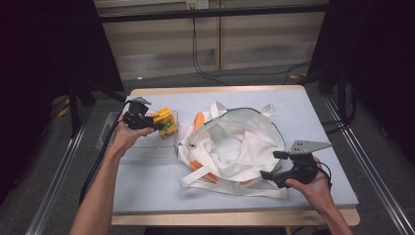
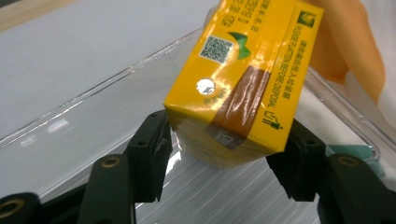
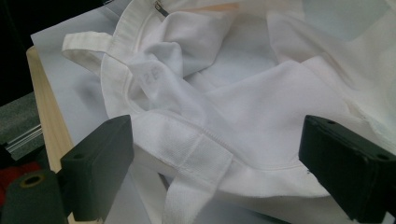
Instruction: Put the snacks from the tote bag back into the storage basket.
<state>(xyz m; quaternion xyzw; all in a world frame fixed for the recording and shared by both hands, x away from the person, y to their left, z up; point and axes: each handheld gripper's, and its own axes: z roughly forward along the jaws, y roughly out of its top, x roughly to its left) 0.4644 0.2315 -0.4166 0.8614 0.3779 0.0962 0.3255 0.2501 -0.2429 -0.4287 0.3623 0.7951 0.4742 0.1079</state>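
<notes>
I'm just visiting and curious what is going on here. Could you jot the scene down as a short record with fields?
Surface: table with a pale blue top
Left tongs: jaws either side of a yellow drink carton, at its lower end
Carton place: over a clear plastic tray
Right tongs: open, jaws apart over the bag's rim
Bag: white cloth tote bag, mouth open, with orange patches
Bag strap: lies between the right tongs' jaws, not pinched

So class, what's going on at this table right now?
A person works with two grippers. The left gripper has its fingers on either side of a yellow drink carton over a clear plastic tray. The right gripper sits open at the rim of a white tote bag spread out on the table.
</notes>
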